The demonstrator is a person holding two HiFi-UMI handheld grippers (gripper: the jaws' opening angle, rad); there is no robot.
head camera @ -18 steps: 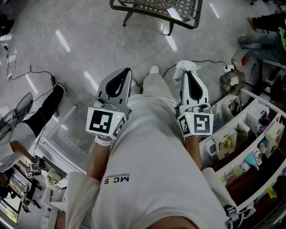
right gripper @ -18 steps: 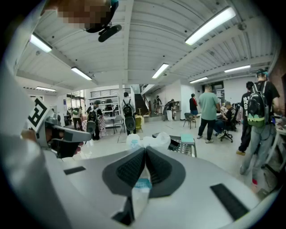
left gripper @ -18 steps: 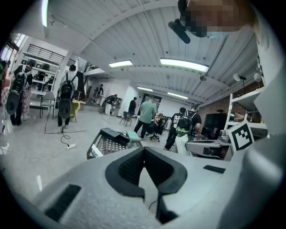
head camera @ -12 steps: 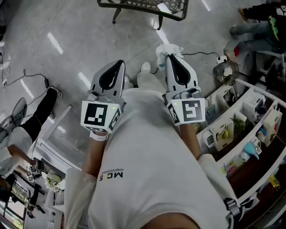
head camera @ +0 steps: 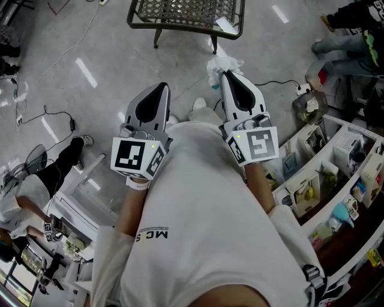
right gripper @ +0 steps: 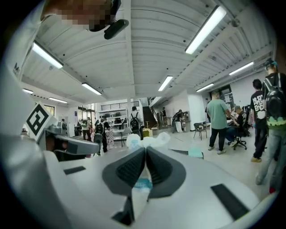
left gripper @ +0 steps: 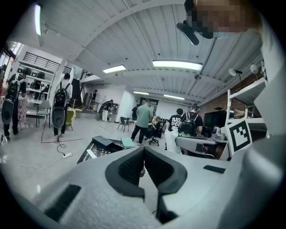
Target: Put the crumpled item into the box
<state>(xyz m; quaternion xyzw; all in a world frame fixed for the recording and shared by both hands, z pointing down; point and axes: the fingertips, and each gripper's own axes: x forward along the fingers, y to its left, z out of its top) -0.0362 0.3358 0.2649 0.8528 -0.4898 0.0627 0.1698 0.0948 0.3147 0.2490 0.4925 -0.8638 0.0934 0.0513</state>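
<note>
Right gripper [head camera: 224,74] is clamped on the crumpled item [head camera: 221,63], which bulges just beyond its tips. Left gripper [head camera: 162,87] is closed and empty. Pickup is judged complete and delivery outstanding. A wire basket [head camera: 174,9] stands ahead of both; no box can be positively identified.
</note>
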